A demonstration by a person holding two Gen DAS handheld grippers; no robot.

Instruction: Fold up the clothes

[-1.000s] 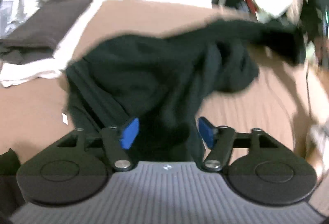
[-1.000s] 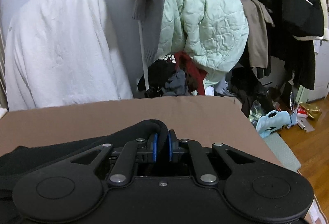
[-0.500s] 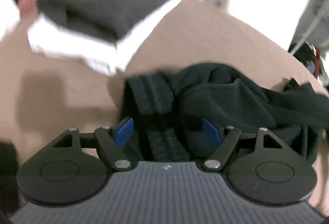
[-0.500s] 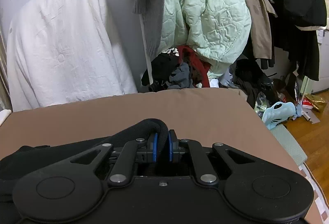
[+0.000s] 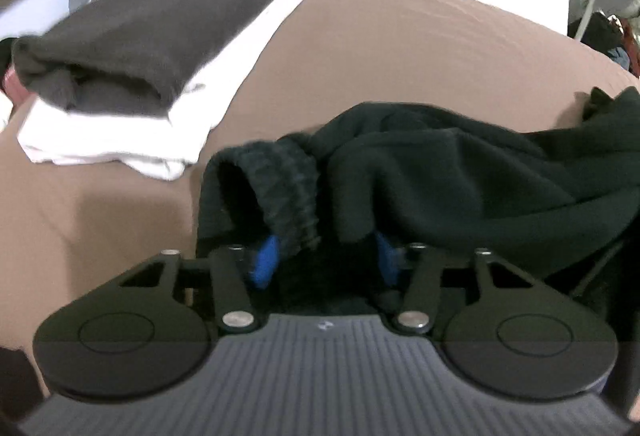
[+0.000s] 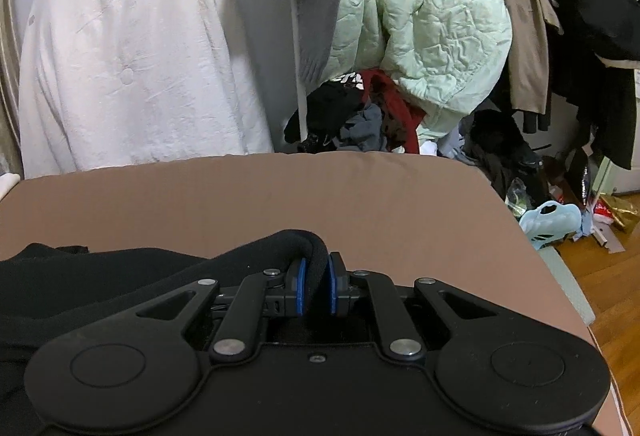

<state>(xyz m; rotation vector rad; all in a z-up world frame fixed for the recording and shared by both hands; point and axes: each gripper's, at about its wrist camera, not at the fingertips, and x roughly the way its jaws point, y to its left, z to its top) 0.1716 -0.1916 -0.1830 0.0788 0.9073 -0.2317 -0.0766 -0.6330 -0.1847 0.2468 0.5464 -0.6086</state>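
Note:
A black fleece garment (image 5: 460, 180) lies bunched on the brown bed (image 5: 400, 48). Its ribbed cuff (image 5: 288, 188) sticks up just ahead of my left gripper (image 5: 326, 262). That gripper's jaws are closing with the cuff and a fold of the cloth between the blue pads (image 5: 265, 262), which stand a little apart. In the right wrist view my right gripper (image 6: 316, 290) is shut on a rolled edge of the same black garment (image 6: 100, 276), held just above the bed (image 6: 280, 196).
A folded dark grey garment (image 5: 160, 28) rests on folded white cloth (image 5: 108, 140) at the bed's far left. Beyond the bed stand a white-draped shape (image 6: 128, 68), a rack with a pale green quilted jacket (image 6: 432, 36), a clothes heap (image 6: 360, 124) and wooden floor (image 6: 600, 256).
My left gripper swung left and down along the black garment to its ribbed cuff, and its pads have drawn closer together. The right gripper has kept its grip and hardly moved.

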